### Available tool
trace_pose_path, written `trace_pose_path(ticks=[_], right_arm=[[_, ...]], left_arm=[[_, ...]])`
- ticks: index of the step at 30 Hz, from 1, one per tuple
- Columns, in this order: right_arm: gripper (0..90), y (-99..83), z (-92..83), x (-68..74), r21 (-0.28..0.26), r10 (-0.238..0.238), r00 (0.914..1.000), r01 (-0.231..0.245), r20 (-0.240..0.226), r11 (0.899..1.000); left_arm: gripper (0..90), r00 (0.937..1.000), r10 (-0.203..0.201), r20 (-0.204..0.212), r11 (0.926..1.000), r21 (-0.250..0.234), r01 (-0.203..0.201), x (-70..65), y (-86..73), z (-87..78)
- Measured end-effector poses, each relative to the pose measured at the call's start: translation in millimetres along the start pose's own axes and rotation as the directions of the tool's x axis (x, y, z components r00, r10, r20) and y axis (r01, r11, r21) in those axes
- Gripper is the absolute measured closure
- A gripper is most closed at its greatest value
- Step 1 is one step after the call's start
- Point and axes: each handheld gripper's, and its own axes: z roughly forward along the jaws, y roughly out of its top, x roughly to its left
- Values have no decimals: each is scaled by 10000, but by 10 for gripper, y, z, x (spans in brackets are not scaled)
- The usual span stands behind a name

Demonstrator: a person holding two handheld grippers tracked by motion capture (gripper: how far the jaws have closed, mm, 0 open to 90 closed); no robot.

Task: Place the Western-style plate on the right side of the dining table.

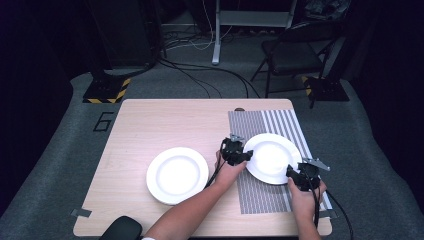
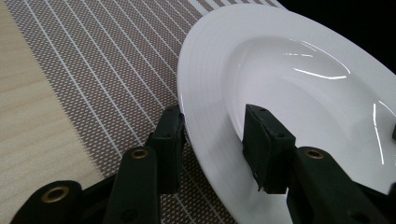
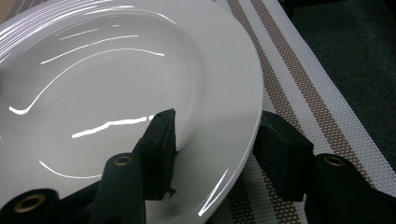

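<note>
A white plate (image 1: pixel 272 157) lies on the striped placemat (image 1: pixel 270 125) at the table's right. My left gripper (image 1: pixel 245 155) is at its left rim. In the left gripper view the jaws straddle that rim (image 2: pixel 196 135), one outside over the mat, one over the plate's inner slope, with a wide gap between them. My right gripper (image 1: pixel 292 172) is at the plate's near right edge. In the right gripper view one jaw stands over the plate (image 3: pixel 116 84) and the other outside its rim above the mat (image 3: pixel 299 93). Both grippers look open around the rim.
A second white plate (image 1: pixel 177 175) sits on the bare wood table (image 1: pixel 165 125) left of the mat. A black rounded object (image 1: pixel 120 229) is at the table's near left edge. Beyond the table stand a folding chair (image 1: pixel 292 50) and floor cables.
</note>
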Motion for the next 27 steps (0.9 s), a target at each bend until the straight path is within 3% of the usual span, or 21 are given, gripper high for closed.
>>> trace_pose_path(ticks=[5, 10, 13, 16, 19, 27], right_arm=[[483, -15, 2, -4, -128, -55, 10000, 56, 12, 9999], [478, -33, -6, 18, -166, -90, 9998, 93, 199, 9998], [475, -37, -6, 28, -213, -61, 9997, 66, 216, 9998], [469, -53, -22, 38, -396, -252, 9988, 268, 411, 9989], [483, -60, -61, 92, -551, -776, 9941, 819, 760, 9951], [484, -53, -147, 25, -587, -486, 9986, 498, 226, 9970]], left_arm=[[572, 9998, 163, -87, 9999, 5, -163, -21, -4, 3], [544, 9956, 812, -469, 9967, 55, -810, -68, -14, 10], [540, 9938, 948, -579, 9955, 81, -945, -80, -18, 9], [527, 9919, 1056, -700, 9944, 63, -1054, -104, -25, 14], [520, 9918, 1055, -717, 9944, 101, -1051, -103, -25, 11], [476, 9889, 1147, -945, 9931, -145, -1166, -61, 18, -92]])
